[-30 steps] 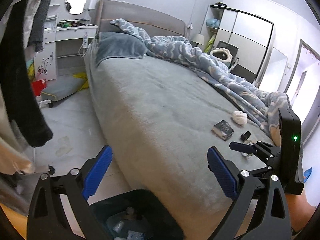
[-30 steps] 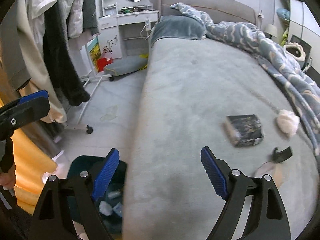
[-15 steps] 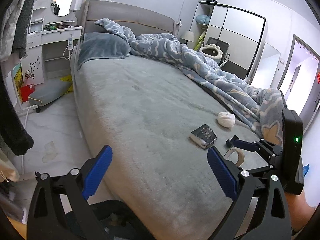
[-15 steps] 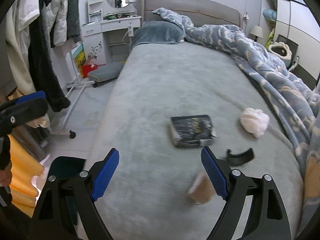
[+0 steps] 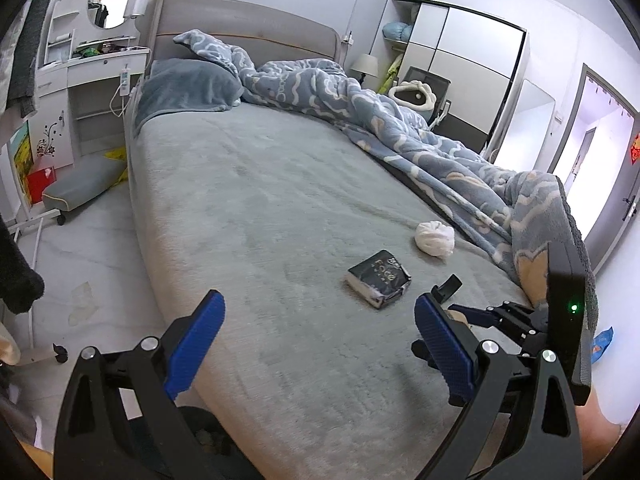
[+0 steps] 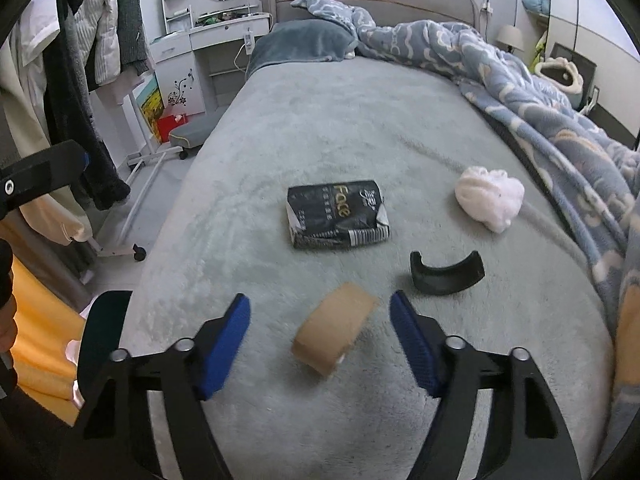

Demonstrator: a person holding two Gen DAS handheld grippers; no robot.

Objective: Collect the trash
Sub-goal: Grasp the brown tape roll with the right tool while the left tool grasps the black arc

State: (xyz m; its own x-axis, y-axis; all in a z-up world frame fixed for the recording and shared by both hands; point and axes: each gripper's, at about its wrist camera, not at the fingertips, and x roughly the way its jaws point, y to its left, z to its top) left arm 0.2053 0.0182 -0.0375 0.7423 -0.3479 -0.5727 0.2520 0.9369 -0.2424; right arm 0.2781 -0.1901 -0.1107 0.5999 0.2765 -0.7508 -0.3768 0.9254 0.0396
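Right gripper (image 6: 320, 332): held wide open and empty, low in the right wrist view, with the brown tape roll (image 6: 334, 328) lying between its blue pads but touched by neither.

Left gripper (image 5: 316, 344): also spread wide, nothing held; it hangs over the near edge of the bed (image 5: 256, 200), away from every item.

Tape roll: set at bottom centre of the right wrist view, lying on its side and tilted on the grey blanket. It is judged light and stiff, a cardboard-like ring that should not crush. A grip across its outer wall is advised, the pads closed on the flat curved band rather than on the open ends.

Black tissue pack (image 6: 338, 214): found in the middle of the frame, beyond the roll. It is judged soft and light, with a slick wrapper that may slide; a squeeze across the narrow sides is suggested.

White crumpled wad (image 6: 490, 196): seen at right of centre, near the blue quilt (image 6: 540, 92). It is judged very light and compressible; any hold should do.

Black curved piece (image 6: 446, 276): placed just right of the roll, apart from it. It looks rigid and thin; the arched middle is the likeliest place to be pinched.

Dark bin (image 6: 102, 332): partly seen at lower left, beside the bed.
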